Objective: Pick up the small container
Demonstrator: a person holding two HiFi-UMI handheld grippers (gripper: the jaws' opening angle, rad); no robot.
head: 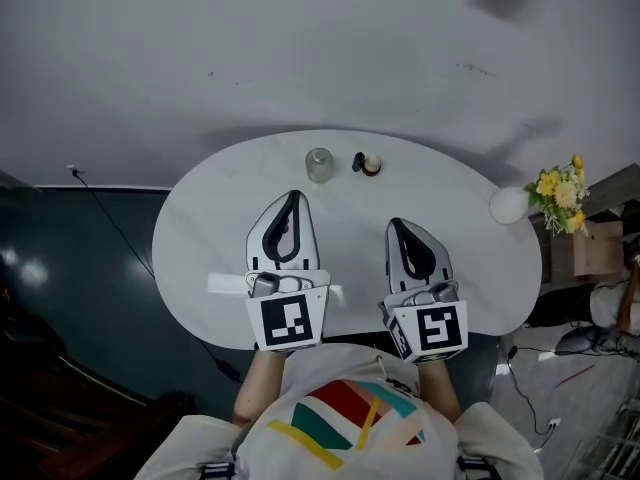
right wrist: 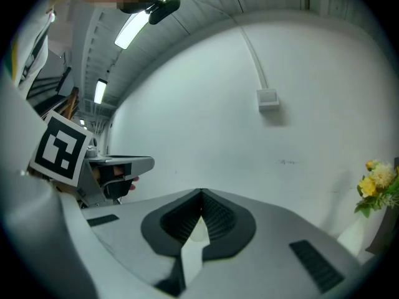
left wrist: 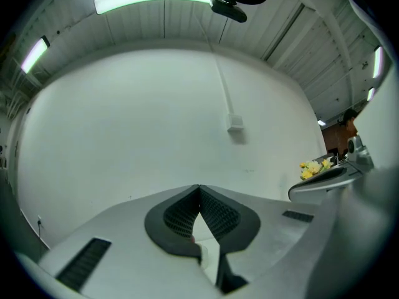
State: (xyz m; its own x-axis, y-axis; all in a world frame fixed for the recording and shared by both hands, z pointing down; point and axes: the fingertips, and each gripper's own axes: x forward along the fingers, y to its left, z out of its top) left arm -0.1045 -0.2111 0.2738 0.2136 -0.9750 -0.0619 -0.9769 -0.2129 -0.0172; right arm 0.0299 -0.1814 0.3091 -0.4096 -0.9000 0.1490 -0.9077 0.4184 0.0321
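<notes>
Small container (head: 366, 164) lies sideways, long axis left-right.

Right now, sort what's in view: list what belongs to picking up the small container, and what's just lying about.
For the job: small clear container, on the table's far side; left gripper and right gripper, both shut, empty, short of it.
Lying about: small dark-and-tan item beside the container; white vase with yellow flowers at the table's right edge.
</notes>
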